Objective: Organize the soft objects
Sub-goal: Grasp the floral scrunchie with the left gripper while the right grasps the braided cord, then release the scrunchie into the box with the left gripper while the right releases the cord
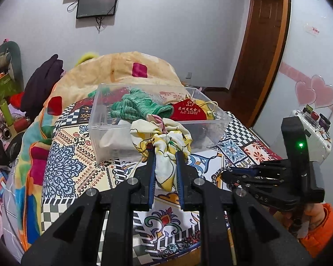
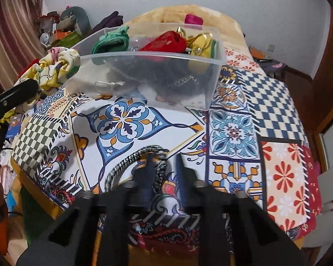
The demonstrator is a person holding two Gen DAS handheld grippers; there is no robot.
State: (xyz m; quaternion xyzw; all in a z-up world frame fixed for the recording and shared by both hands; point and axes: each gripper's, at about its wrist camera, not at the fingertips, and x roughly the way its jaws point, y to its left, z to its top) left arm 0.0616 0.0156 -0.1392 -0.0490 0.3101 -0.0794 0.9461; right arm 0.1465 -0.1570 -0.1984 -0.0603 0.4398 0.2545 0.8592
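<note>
My left gripper [image 1: 165,153] is shut on a yellow floral scrunchie [image 1: 162,137] and holds it just before the near rim of a clear plastic box [image 1: 95,130]. The scrunchie also shows in the right wrist view [image 2: 57,66], at the box's left corner. The box [image 2: 144,57] holds a green knit glove [image 1: 135,105], a red pouch [image 1: 188,110] and yellow fabric. My right gripper [image 2: 163,157] is open, low over the patterned cloth, with a black-and-white braided cord loop [image 2: 131,161] lying around its left finger. It also shows in the left wrist view [image 1: 228,177].
The box sits on a bed covered with a patchwork-patterned cloth [image 2: 233,133]. An orange blanket [image 1: 131,66] is heaped behind the box. Toys and clutter [image 1: 2,102] stand left of the bed. A wooden door [image 1: 259,44] is at the right.
</note>
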